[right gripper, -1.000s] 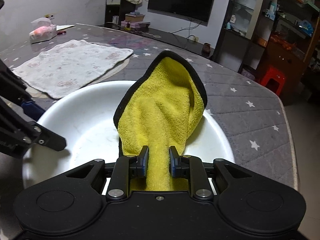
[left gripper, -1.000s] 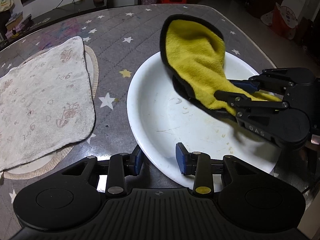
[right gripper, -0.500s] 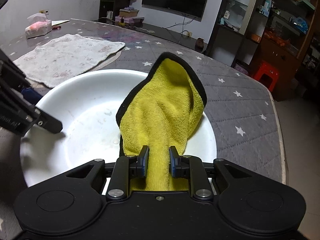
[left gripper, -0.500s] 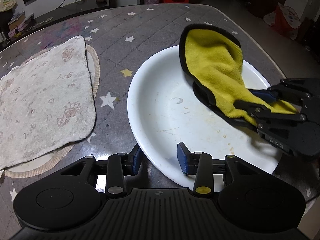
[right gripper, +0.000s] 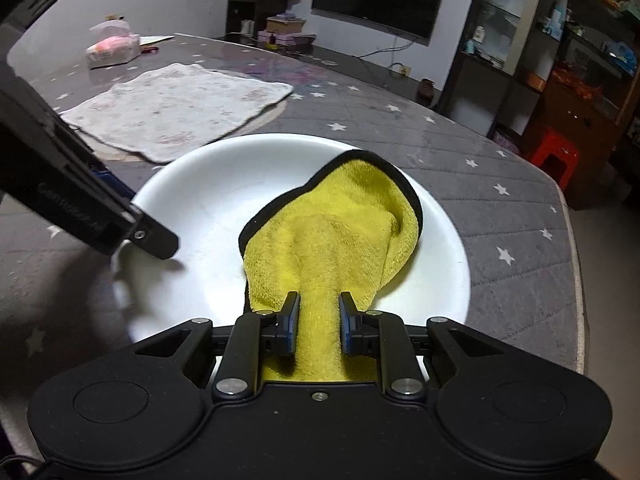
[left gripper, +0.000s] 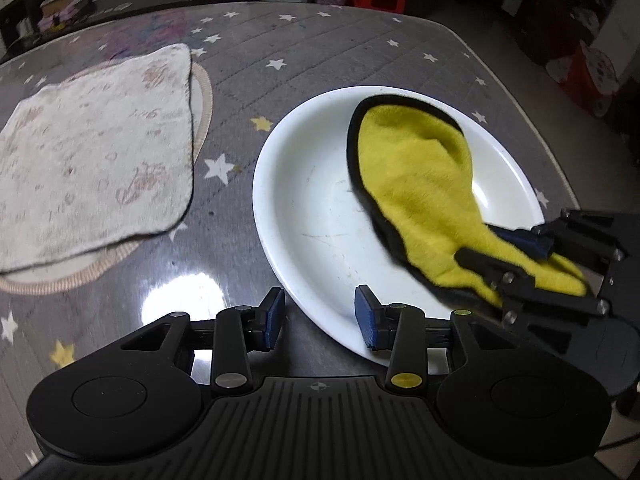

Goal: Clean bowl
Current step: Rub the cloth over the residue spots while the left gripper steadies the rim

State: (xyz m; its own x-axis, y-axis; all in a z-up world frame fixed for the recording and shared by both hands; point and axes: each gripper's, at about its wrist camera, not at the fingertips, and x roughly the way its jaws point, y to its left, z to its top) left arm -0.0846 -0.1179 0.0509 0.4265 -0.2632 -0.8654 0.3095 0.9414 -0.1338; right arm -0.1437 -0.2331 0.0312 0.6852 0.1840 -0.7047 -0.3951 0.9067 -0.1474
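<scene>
I am clamping my right gripper (right gripper: 319,326) on a bunched yellow terry cloth with a black trim (right gripper: 336,236); the blue pads are pressing the gathered fabric from both sides, and the rest of the cloth is fanning out ahead of them, lying inside the wide, shallow white bowl (right gripper: 208,200). The bowl is sitting on a grey quilted table cover with white stars (right gripper: 460,152), and the cloth is covering its right half as my right camera sees it, the black-edged fold reaching toward the far rim. My left gripper (left gripper: 320,316) is hovering at the bowl's near rim with its jaws apart; the rim is passing between the blue pads, and neither pad is pressing on it. To the left of the bowl a pale printed towel (left gripper: 92,156) is lying flat over a round beige mat (left gripper: 202,96), apart from the bowl
</scene>
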